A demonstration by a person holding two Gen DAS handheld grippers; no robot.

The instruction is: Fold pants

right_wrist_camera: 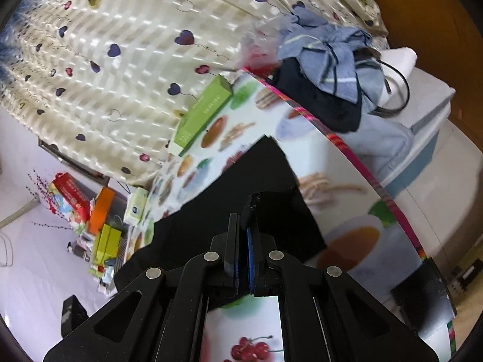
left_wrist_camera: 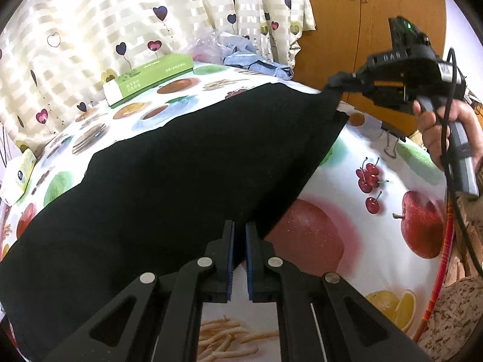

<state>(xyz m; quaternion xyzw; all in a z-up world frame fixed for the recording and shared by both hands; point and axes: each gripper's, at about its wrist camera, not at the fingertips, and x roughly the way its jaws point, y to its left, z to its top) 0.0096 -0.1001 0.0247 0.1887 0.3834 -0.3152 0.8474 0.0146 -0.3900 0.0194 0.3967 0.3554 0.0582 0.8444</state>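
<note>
The surface (left_wrist_camera: 347, 187), covered by a cloth printed with fruit and food, fills most of both views. Black pants (left_wrist_camera: 169, 163) lie spread across it, reaching from just ahead of the left gripper (left_wrist_camera: 240, 229) away to the far right corner. The left gripper's jaws are closed, their tips at the near edge of the pants; whether cloth is pinched between them cannot be told. The right gripper (right_wrist_camera: 246, 214), held by a hand (left_wrist_camera: 446, 126), is clamped on a bunched corner of the pants and lifts it off the surface. Beyond the left gripper, past the pants and against the heart-patterned curtain (left_wrist_camera: 90, 30), lies a green box (left_wrist_camera: 151, 75). To the right of that box sits a heap of blue clothing (right_wrist_camera: 329, 51).
</note>
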